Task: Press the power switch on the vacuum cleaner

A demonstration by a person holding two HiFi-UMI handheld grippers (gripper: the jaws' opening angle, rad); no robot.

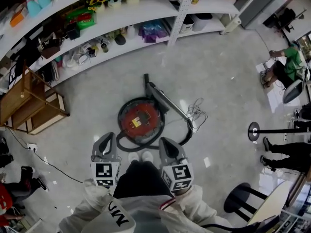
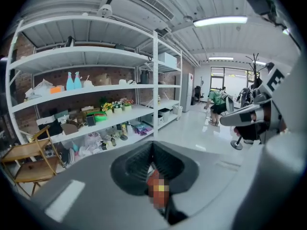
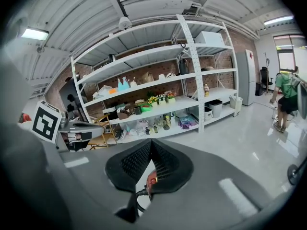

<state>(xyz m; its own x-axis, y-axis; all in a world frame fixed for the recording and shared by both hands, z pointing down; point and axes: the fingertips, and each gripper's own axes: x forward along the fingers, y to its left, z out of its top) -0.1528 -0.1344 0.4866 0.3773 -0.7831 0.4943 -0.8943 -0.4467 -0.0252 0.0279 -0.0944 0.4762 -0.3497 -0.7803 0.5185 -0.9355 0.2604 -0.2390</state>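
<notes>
My left tongs (image 1: 109,137) hang clenched, empty. The round, red-topped black vacuum cleaner (image 1: 140,120) sits mid-floor, just ahead, between both tips. My right tongs (image 1: 166,141) are likewise clenched, empty. I'd lower one closed tip squarely onto its switch.

Floor (image 1: 218,81): pale, glossy, reflective
Vacuum cleaner (image 1: 140,121): smooth plastic, slight sheen
Shelving (image 1: 181,11): white-painted metal, matt
Rack (image 1: 17,98): bare wood

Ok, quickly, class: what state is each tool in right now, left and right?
Left tool: closed, tips touching, holding nothing.
Right tool: closed, tips touching, holding nothing.
</notes>
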